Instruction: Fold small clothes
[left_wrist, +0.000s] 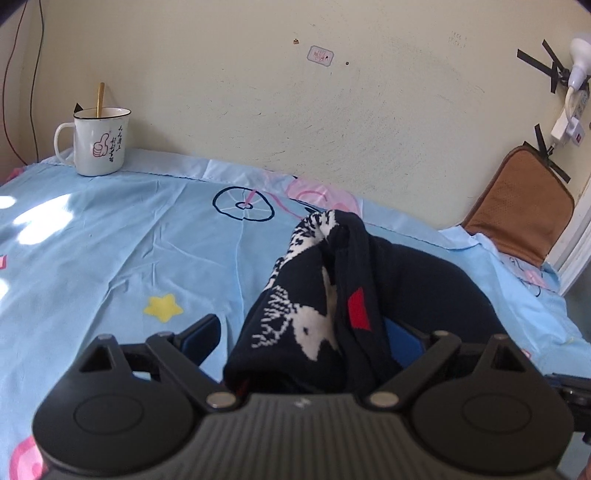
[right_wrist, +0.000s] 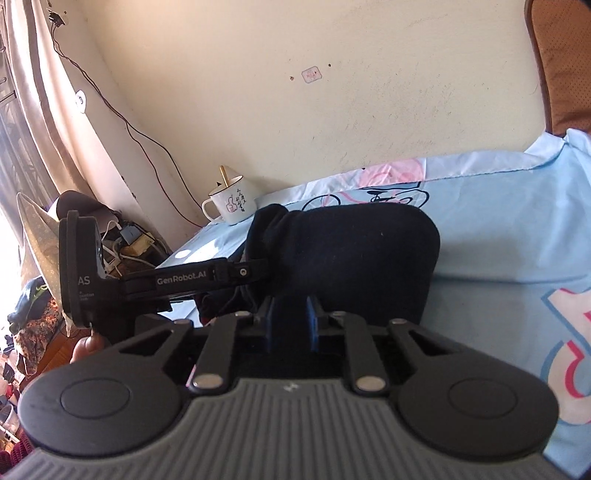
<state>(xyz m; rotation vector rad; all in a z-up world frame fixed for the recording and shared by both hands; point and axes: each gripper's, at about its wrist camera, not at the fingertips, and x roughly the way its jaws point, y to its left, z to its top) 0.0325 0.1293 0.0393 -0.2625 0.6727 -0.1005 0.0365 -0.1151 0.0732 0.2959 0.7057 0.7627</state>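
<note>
A small dark navy garment with white pattern and a red patch is bunched up on the light blue bedsheet. My left gripper is open, its blue-padded fingers standing wide on either side of the bunched cloth, which lies between them. In the right wrist view the garment shows as a plain navy fold. My right gripper is shut on the garment's near edge. The left gripper's body reaches in from the left to the garment's left end.
A white enamel mug with a gold spoon stands at the sheet's far left by the wall; it also shows in the right wrist view. A brown cushion leans at the far right. Cables and clutter lie beyond the bed's left edge.
</note>
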